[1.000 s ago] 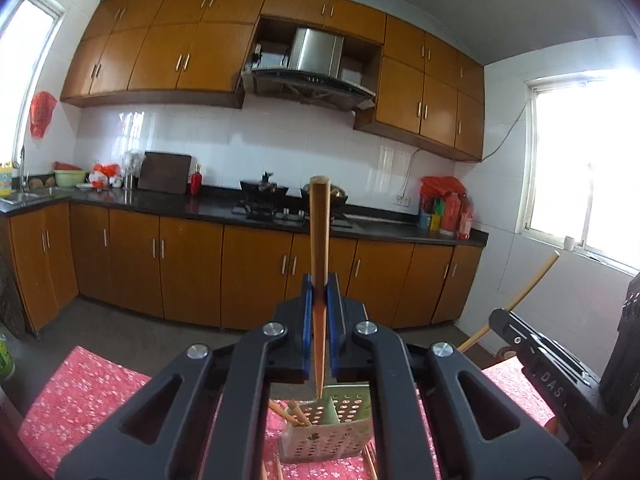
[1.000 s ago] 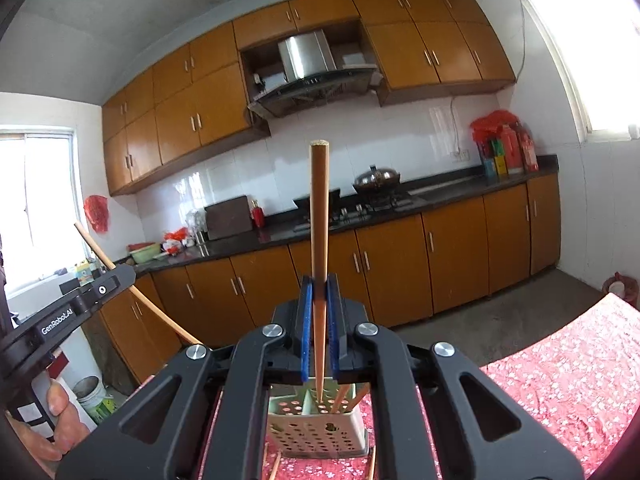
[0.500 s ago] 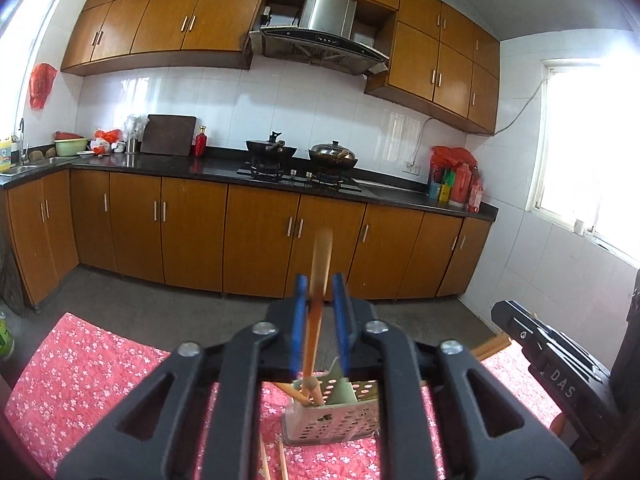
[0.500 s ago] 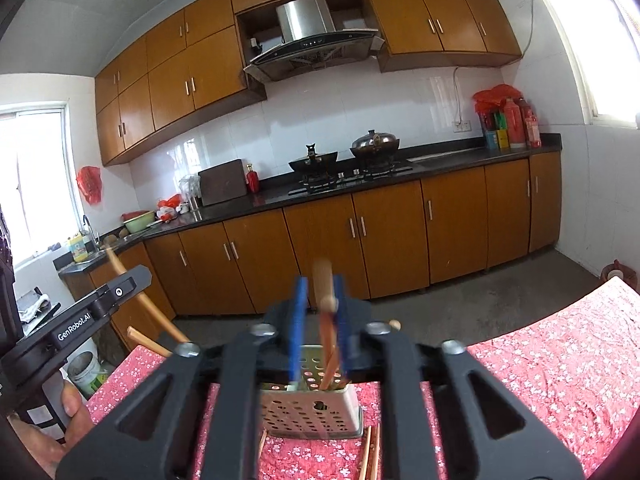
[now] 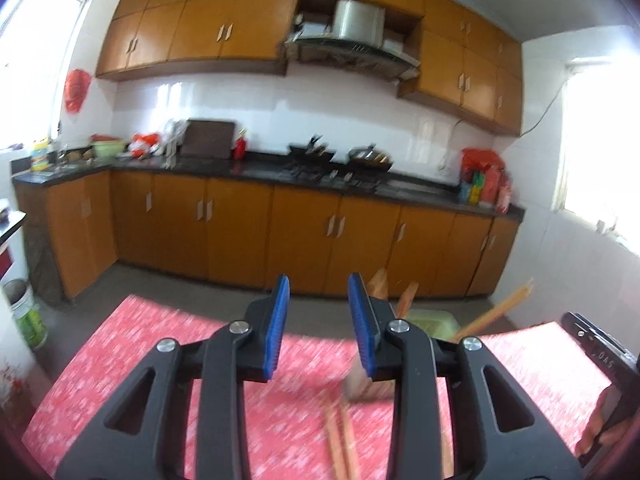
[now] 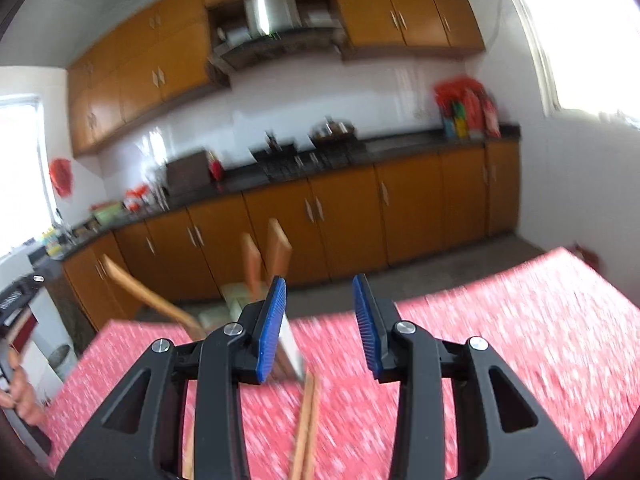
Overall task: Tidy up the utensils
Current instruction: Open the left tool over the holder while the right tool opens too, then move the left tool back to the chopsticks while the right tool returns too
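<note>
On the red floral tablecloth [image 5: 168, 360], loose chopsticks [image 5: 340, 436] lie just in front of the pale utensil holder [image 5: 430, 320]. From the left gripper [image 5: 318, 322] the holder sits off to the right; from the right gripper [image 6: 320, 322] it sits to the left. Only the left view shows a hand [image 5: 600, 428] on the other tool. Both grippers' blue pads are spreading apart with nothing between them. More chopsticks [image 6: 264, 256] stand tilted in the holder, blurred.
</note>
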Demonstrator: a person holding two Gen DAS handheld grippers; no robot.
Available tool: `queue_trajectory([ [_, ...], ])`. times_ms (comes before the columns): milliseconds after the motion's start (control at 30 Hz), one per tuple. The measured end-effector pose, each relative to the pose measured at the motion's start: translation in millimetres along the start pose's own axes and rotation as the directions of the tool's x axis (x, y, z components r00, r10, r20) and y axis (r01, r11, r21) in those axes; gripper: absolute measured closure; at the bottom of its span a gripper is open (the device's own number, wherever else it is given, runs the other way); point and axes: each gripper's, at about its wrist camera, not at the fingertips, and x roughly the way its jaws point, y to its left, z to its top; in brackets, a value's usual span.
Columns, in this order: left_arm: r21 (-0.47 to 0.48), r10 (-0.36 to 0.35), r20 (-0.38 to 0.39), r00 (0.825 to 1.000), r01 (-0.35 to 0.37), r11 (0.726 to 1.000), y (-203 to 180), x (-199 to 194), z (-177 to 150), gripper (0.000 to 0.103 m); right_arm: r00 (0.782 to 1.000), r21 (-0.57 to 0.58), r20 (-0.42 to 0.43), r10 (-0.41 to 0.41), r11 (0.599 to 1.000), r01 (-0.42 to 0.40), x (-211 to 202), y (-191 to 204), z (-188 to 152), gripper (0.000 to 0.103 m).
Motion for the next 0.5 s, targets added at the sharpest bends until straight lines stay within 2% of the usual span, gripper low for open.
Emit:
queue_trajectory([
  [67,0.000,0.025,-0.056,0.998,-0.025,1.000,16,1,-22,0.071,0.993,0.008,-0.119,-0.014,1.000,0.015,15,-11,-29,0.067],
  [100,-0.001,0.039,-0.108,0.993,-0.039,0.999,26,6,-40,0.071,0.983,0.009,-0.184,-0.014,1.000,0.016,24,-14,-45,0.067],
  [167,-0.009,0.052,-0.180,0.982,-0.054,0.998,37,15,-62,0.071,0.953,0.022,-0.302,0.012,1.000,-0.006,40,-15,-75,0.071],
  [200,-0.023,0.051,-0.230,0.972,-0.057,0.998,43,21,-78,0.071,0.936,0.028,-0.351,0.033,0.999,-0.025,47,-14,-90,0.077],
  [233,-0.036,0.043,-0.269,0.962,-0.054,0.998,47,26,-90,0.072,0.921,0.031,-0.387,0.047,0.999,-0.037,52,-11,-101,0.079],
  [367,-0.058,0.009,-0.378,0.926,-0.033,0.998,47,38,-127,0.072,0.874,0.020,-0.479,0.075,0.997,-0.075,67,5,-138,0.080],
  [433,-0.054,-0.005,-0.403,0.915,-0.018,0.998,42,39,-141,0.072,0.864,0.004,-0.498,0.071,0.997,-0.079,71,11,-147,0.080],
  [500,-0.043,-0.021,-0.423,0.906,0.003,0.999,35,39,-151,0.072,0.858,-0.025,-0.512,0.044,0.998,-0.066,74,16,-154,0.085],
])
